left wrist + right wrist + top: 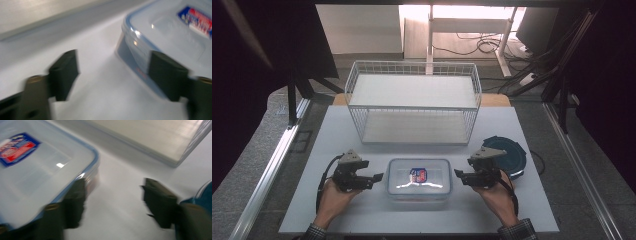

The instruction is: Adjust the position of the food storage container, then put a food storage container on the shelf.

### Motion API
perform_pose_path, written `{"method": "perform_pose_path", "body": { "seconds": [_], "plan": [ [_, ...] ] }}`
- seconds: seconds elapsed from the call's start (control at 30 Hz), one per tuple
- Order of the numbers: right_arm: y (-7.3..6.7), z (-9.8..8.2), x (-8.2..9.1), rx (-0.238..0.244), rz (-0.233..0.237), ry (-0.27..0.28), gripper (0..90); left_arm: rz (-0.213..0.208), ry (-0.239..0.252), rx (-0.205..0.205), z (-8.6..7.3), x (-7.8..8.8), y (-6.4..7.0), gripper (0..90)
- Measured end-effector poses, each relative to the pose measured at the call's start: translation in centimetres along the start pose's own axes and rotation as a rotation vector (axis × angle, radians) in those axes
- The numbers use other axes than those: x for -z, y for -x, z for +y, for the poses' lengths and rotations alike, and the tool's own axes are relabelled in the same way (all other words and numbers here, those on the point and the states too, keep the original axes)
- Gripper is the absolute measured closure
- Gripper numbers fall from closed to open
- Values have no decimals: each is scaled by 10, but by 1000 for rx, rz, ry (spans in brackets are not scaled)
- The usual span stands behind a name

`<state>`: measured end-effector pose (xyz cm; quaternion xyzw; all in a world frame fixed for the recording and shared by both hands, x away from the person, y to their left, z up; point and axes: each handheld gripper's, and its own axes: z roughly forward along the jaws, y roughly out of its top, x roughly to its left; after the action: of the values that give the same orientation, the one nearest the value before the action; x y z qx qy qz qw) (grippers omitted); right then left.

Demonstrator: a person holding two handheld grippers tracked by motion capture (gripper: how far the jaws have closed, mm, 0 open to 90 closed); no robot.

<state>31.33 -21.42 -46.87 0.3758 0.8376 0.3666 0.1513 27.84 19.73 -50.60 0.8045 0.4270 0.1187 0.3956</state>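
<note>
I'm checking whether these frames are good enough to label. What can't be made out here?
- Label on the clear lidded box: too small in the high view, blurred in both gripper views.
- Box contents: hidden by glare on the lid in the high view.
- Round dark-blue container: partly hidden by the right gripper in the high view.
- Left gripper: motion blur in its own view smears the jaws' edges.

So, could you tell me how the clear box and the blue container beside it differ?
The clear box is rectangular with see-through walls; the blue container is round and dark. The box bears a red-and-blue label on its lid, the container none that shows. The box lies between both grippers, the container behind the right gripper. Both sit on the white table.
</note>
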Motion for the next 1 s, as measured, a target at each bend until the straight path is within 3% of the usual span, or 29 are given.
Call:
{"method": "perform_pose_path", "body": {
  "seconds": [0.03, 0.1, 0.17, 0.37, 0.5, 0.6, 0.7, 0.77, 0.83, 1.0],
  "plan": [
    [-1, -3, 3, 1, 5, 12, 208, 20, -8, -8, 0, 0, 2, 102],
    [-2, -7, 7, 9, 22, 32, 97, 11, -12, -6, 1, 1, 4, 59],
    [-2, -7, 9, 14, 31, 35, 82, -5, -9, 5, 2, 1, 4, 57],
    [-1, -6, 12, 5, 75, 83, 44, -1, 9, -6, 2, 3, 1, 21],
    [-5, -5, 9, 27, 99, 80, 22, -52, 35, -1, 5, 5, 3, 15],
    [-9, -4, 6, 30, 134, 89, 0, -98, 23, -20, 10, 3, 13, 16],
    [-13, -2, 1, 18, 161, 57, 0, -118, -20, -36, 15, -2, 24, 21],
    [-16, -1, -2, 9, 168, 36, 0, -131, -44, -22, 18, -7, 28, 25],
    [-19, -1, -5, -6, 160, 16, 0, -154, -58, -14, 20, -12, 31, 21],
    [-23, 3, -15, -31, 198, -44, 11, -210, -66, 4, 26, -23, 31, 11]
  ]
}}
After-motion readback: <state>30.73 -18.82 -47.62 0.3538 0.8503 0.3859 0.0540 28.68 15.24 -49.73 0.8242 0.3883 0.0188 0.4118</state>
